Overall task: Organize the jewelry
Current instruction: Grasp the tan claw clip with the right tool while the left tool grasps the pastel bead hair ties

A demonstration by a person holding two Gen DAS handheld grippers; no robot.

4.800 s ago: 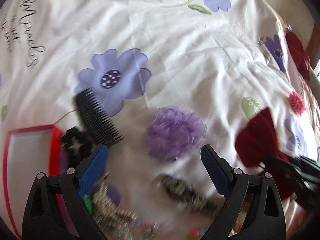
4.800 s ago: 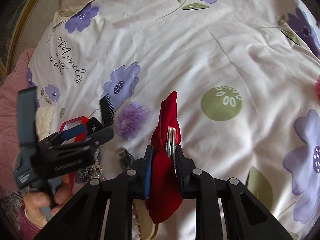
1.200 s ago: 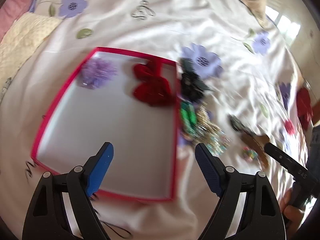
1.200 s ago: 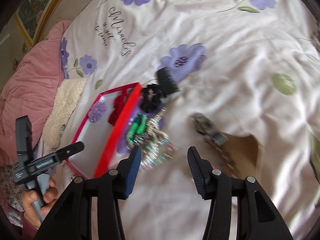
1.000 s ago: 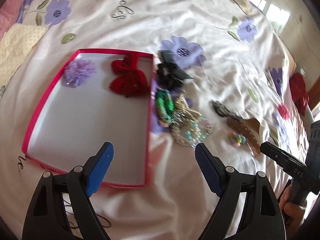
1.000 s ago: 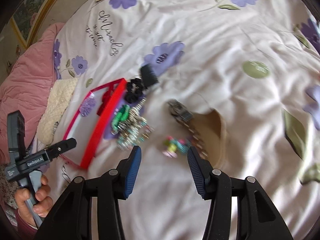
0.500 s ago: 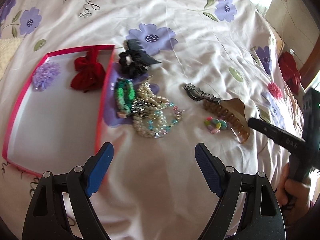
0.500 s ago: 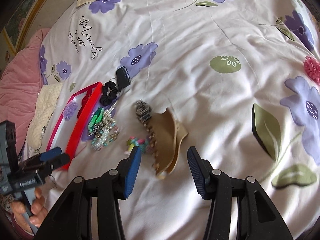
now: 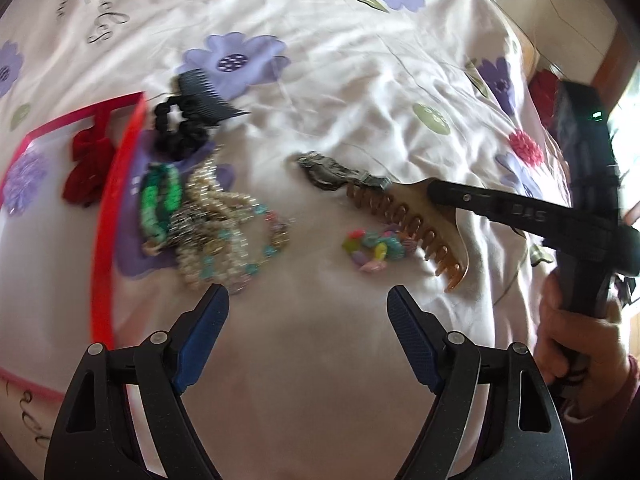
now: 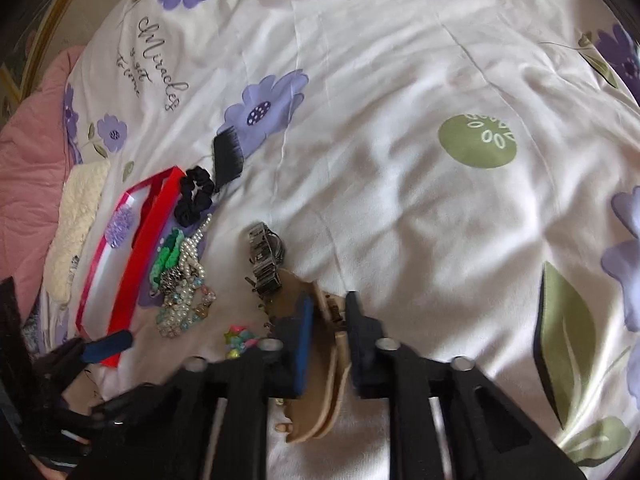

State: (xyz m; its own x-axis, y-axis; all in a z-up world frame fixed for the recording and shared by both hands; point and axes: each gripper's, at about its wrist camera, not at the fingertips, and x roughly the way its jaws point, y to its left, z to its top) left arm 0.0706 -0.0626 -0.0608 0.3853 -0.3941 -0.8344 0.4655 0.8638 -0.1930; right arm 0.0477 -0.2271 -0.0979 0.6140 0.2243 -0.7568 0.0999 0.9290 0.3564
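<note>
With my right gripper [image 10: 326, 330] straddling the tan plastic toothed hair claw [image 10: 320, 392], jaws not visibly clamped, I'd squeeze its spine squarely while my left gripper [image 9: 308, 312] hangs released.

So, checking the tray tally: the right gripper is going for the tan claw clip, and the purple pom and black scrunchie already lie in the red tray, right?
Not quite. In the left wrist view the black scrunchie lies outside the red tray, on the bedsheet. The red bow lies inside with the purple pom. The right gripper does straddle the tan claw clip.

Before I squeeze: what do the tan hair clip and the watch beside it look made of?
The tan hair clip looks like hard, semi-translucent plastic: glossy amber teeth with light showing through. The watch appears to be metal: grey, segmented links with dull glints. The right claw straddles the clip, not visibly closed on it.
</note>
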